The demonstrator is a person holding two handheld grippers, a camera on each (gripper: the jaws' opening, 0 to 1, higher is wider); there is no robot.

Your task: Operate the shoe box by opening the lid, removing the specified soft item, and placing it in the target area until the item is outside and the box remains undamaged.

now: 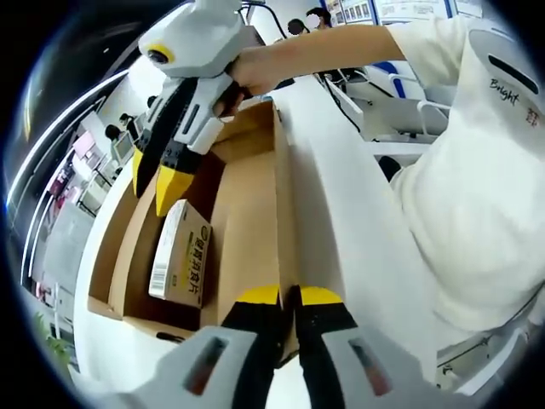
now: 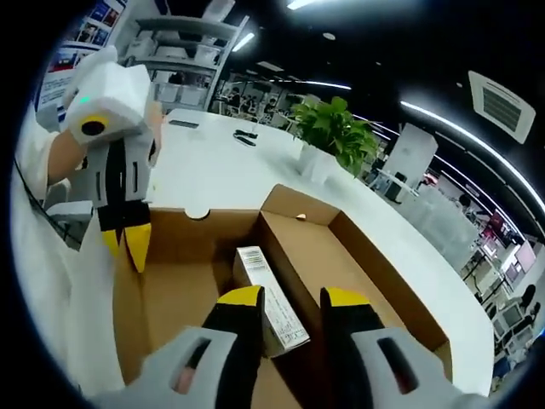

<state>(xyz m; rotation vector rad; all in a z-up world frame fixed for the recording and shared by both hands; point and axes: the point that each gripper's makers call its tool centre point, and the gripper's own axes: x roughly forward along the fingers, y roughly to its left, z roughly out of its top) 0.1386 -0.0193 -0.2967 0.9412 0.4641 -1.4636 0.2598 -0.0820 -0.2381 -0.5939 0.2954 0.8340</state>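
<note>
The brown cardboard shoe box lies open on a white table. Inside it rests a small white and beige pack with a barcode and green print. My left gripper is shut on the edge of the raised lid, which is brown inside and white outside. My right gripper is open and reaches down into the box. Its jaws stand on either side of the pack's near end, just above it.
The white table stretches beyond the box, with a potted green plant and small dark items farther off. The person's white sleeve is close on the lid's side. Shelves and desks fill the room behind.
</note>
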